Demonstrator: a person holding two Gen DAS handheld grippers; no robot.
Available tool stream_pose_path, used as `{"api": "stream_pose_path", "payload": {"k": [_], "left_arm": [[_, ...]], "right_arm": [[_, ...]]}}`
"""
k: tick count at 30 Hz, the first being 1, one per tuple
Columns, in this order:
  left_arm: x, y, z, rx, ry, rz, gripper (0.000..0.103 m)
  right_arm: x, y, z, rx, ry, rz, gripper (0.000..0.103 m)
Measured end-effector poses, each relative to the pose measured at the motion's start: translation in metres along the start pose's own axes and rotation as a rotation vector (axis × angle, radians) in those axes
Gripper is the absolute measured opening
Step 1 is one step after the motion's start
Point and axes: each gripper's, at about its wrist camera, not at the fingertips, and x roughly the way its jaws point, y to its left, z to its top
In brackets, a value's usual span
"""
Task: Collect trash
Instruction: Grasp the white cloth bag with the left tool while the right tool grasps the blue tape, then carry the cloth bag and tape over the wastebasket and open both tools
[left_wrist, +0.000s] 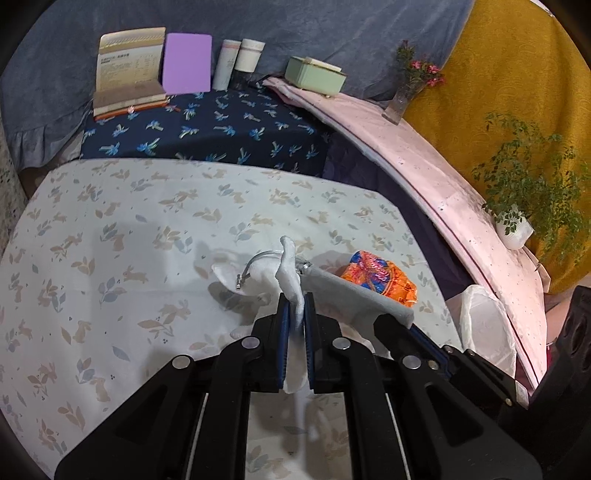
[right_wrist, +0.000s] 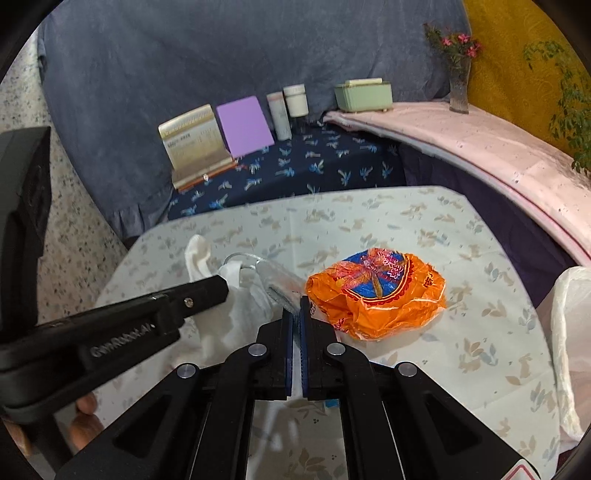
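Observation:
My left gripper is shut on a white crumpled tissue, held just above the floral tablecloth; the tissue also shows in the right wrist view. My right gripper is shut on a thin grey clear-plastic strip with a metal wire loop, seen in the left wrist view as a grey strip. An orange crumpled snack wrapper lies on the table just right of my right gripper; it also shows in the left wrist view.
A white plastic bag hangs at the table's right edge, also visible in the left wrist view. Behind the table are a dark blue cloth with boxes, bottles, a green box, a vase and a potted plant.

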Motion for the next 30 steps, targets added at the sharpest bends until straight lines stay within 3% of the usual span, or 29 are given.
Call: {"api": "stream_pose_path", "payload": {"k": [13, 21, 30], "left_arm": [[-0.036, -0.081, 0.018, 0.116, -0.089, -0.064, 0.007], [-0.041, -0.137, 0.019, 0.187, -0.099, -0.104, 0.007], [-0.024, -0.205, 0.001, 0.277, -0.061, -0.156, 0.007]], "right_arm": [[-0.082, -0.041, 0.025, 0.083, -0.164, 0.022, 0.003], [-0.124, -0.084, 0.028, 0.129, -0.246, -0.054, 0.003], [-0.156, -0.148, 0.011, 0.208, -0.271, -0.159, 0.003]]}}
